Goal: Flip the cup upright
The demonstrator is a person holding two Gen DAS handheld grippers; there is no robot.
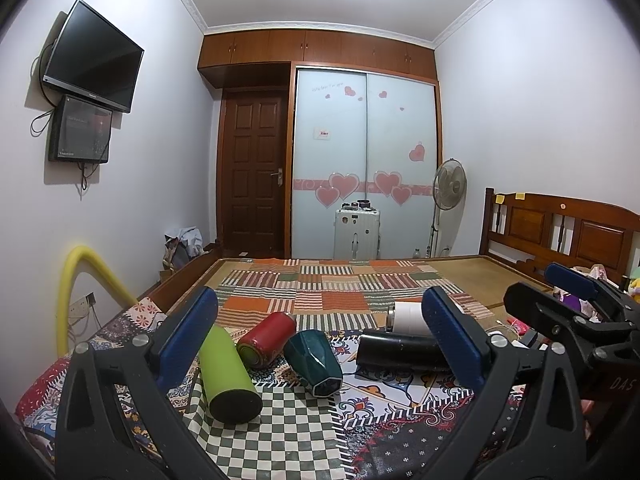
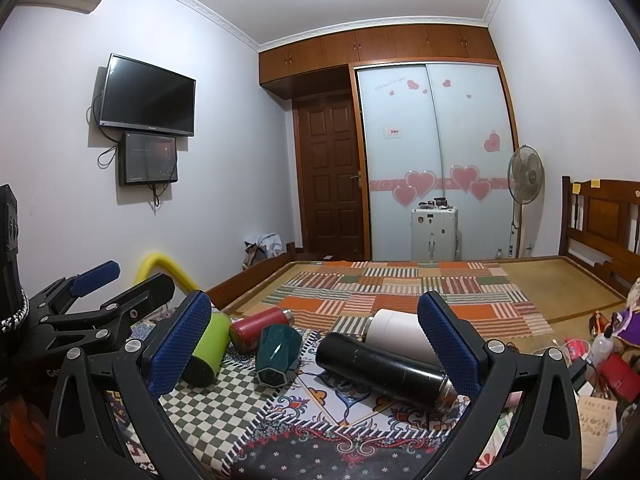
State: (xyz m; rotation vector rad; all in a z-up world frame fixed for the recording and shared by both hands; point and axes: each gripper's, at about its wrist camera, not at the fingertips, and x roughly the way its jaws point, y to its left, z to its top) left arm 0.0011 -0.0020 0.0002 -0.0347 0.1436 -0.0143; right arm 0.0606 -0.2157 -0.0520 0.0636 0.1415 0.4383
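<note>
lying sideways, teal cup [image 1: 314,362]; right view alone shows black flask's [image 2: 380,364] steel neck; both claws spread.

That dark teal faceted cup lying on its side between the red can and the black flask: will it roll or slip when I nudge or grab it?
The teal cup has flat facets, so it probably rocks onto a face rather than rolling like the red can beside it. Its glossy surface may be slippery and possibly ceramic, so fragile. The soft patterned cloth should damp sliding.
</note>
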